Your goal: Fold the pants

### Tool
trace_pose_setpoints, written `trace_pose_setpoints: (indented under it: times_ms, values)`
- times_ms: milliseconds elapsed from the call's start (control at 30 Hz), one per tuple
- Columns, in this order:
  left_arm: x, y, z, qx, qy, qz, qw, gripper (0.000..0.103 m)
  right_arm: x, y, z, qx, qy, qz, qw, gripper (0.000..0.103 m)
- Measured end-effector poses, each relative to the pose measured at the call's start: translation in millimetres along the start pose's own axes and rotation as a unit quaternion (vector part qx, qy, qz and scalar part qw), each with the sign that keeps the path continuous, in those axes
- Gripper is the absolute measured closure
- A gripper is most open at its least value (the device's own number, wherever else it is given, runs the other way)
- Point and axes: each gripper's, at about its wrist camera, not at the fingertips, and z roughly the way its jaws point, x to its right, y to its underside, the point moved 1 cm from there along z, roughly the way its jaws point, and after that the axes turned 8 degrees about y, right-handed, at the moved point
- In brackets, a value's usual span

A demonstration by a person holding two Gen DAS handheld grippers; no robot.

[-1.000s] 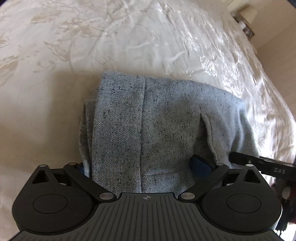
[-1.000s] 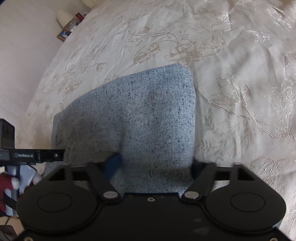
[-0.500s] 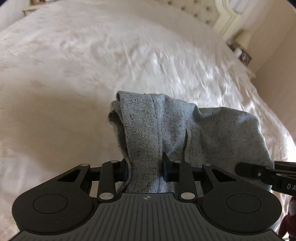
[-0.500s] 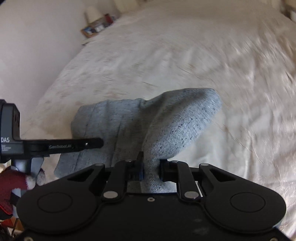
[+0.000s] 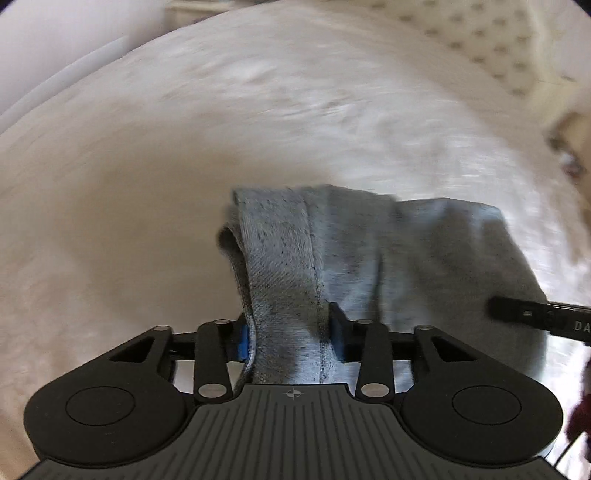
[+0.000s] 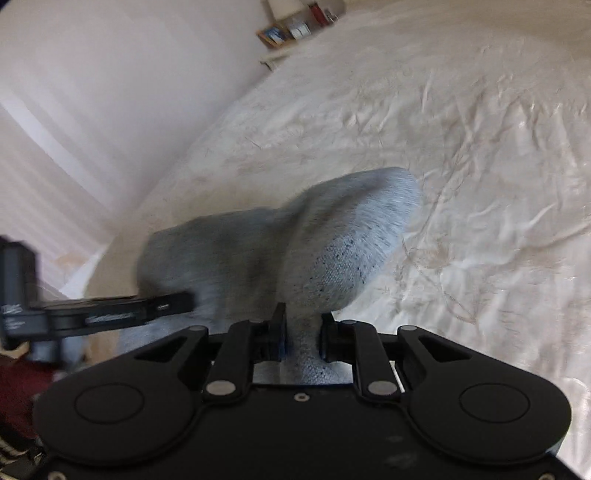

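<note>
The grey speckled pants [image 5: 369, 258] hang bunched between both grippers above the cream bedspread [image 5: 147, 184]. My left gripper [image 5: 288, 332] is shut on a seamed edge of the pants. My right gripper [image 6: 301, 332] is shut on another bunched edge of the pants [image 6: 332, 251]. The right gripper's finger shows at the right of the left wrist view [image 5: 535, 317]. The left gripper's finger shows at the left of the right wrist view [image 6: 110, 314]. Both views are motion-blurred.
The bedspread [image 6: 480, 147] is wrinkled and embroidered. A tufted headboard [image 5: 498, 48] is at the far right. A wall [image 6: 110, 92] runs along the bed's left side, with a small shelf of items [image 6: 295, 26] at the far end.
Both grippers closed on the near edge of the pants and lifted it off the bed. The cloth now hangs bunched and both cameras tilt up toward the far end of the bed.
</note>
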Motion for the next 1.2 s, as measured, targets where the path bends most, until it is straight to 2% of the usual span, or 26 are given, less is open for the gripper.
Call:
trace_pose_setpoints:
  times_ms: [67, 100, 167, 233, 300, 400, 467, 533, 600, 667, 733, 833, 933, 1067, 1200]
  values:
    - [-23, 2, 18, -0.023, -0.053, -0.008, 0.9983, 0.064, 9, 0, 32, -0.032, 0.064, 0.008, 0.997, 0.082]
    - [-31, 4, 25, -0.034, -0.070, -0.009, 0.9970, 0.065, 14, 1, 46, -0.048, 0.111, 0.009, 0.993, 0.082]
    - [-43, 8, 28, -0.040, -0.086, -0.021, 0.9953, 0.065, 20, 1, 51, -0.050, 0.149, 0.005, 0.988, 0.084]
    - [-41, 9, 13, -0.014, -0.080, -0.027, 0.9963, 0.065, 18, 1, 35, -0.022, 0.144, 0.003, 0.989, 0.084]
    - [-30, 8, 3, 0.002, -0.070, -0.012, 0.9974, 0.065, 10, 4, 16, 0.009, 0.119, -0.001, 0.993, 0.084]
    - [-9, 12, 1, 0.010, -0.031, 0.013, 0.9994, 0.064, -6, 20, 4, 0.017, 0.088, -0.009, 0.996, 0.084]
    - [2, 23, 12, -0.011, -0.015, 0.030, 0.9994, 0.063, -12, 38, 10, -0.003, 0.094, -0.021, 0.995, 0.084]
    - [4, 38, 27, -0.036, -0.026, 0.044, 0.9981, 0.060, -10, 62, 21, -0.042, 0.110, -0.010, 0.993, 0.084]
    - [4, 47, 35, -0.040, -0.034, 0.055, 0.9971, 0.058, -2, 83, 29, -0.080, 0.123, 0.006, 0.989, 0.086]
    - [4, 44, 28, -0.041, -0.029, 0.056, 0.9972, 0.058, 0, 92, 26, -0.091, 0.131, 0.010, 0.987, 0.088]
    - [5, 35, 10, -0.021, -0.033, 0.076, 0.9963, 0.058, -3, 85, 16, -0.081, 0.128, 0.012, 0.988, 0.086]
    - [12, 7, -2, 0.020, -0.030, 0.103, 0.9941, 0.057, -16, 57, 0, -0.021, 0.115, -0.009, 0.993, 0.085]
    - [10, -21, 10, 0.030, -0.017, 0.086, 0.9957, 0.057, -28, 19, 6, 0.017, 0.099, -0.024, 0.995, 0.085]
    - [1, -41, 39, 0.029, -0.036, 0.062, 0.9970, 0.057, -41, -25, 42, 0.030, 0.096, -0.045, 0.994, 0.085]
    - [-15, -36, 67, -0.002, -0.058, 0.046, 0.9972, 0.055, -33, -50, 87, 0.006, 0.125, -0.060, 0.990, 0.085]
